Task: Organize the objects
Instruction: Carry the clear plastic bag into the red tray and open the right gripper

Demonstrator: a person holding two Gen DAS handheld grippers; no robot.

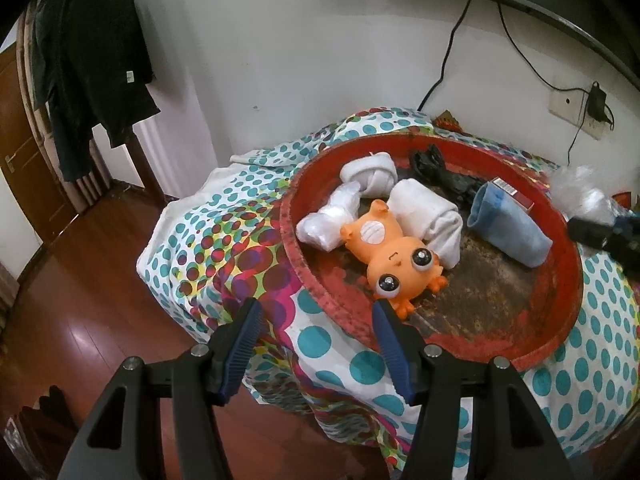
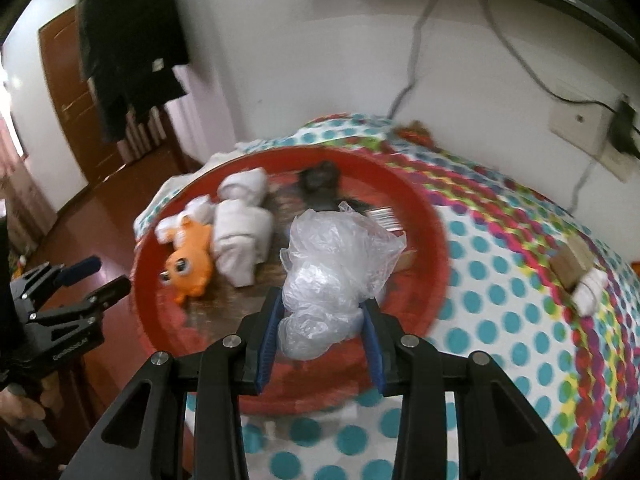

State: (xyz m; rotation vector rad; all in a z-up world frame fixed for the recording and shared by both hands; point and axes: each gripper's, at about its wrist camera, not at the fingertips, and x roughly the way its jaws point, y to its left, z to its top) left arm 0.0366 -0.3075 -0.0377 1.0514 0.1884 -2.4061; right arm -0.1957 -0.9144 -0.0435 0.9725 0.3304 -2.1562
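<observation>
Over the near rim of the round red tray [image 2: 438,248], the right tool [image 2: 322,322] is pinching a crumpled clear plastic bag [image 2: 336,276] between its blue pads. The bag's long axis runs straight out from the tool, its loose puffed end pointing toward the tray's far side, its packed end squeezed between the fingers.

Left tool [image 1: 316,322] now: spread wide, gripping nothing, hovering at the tray's near-left rim above the dotted, multicoloured cloth [image 1: 224,248] that covers the surface under the tray.

Inside the tray, the orange big-eyed toy animal [image 1: 394,252] lies on its back, head toward the left tool, feet toward the tray's far side; one ear sits just beyond that tool's right fingertip. Touching the toy on its left is a wrapped white plastic bundle [image 1: 330,220]. Behind it, a knotted white sock roll [image 1: 370,176]; on its right, a rolled white cloth [image 1: 432,216]. Further right lies a rolled light-blue sock [image 1: 506,226] with a small red-and-white box [image 1: 514,196] behind it, and a black crumpled item [image 1: 440,170] sits by the far rim.
</observation>
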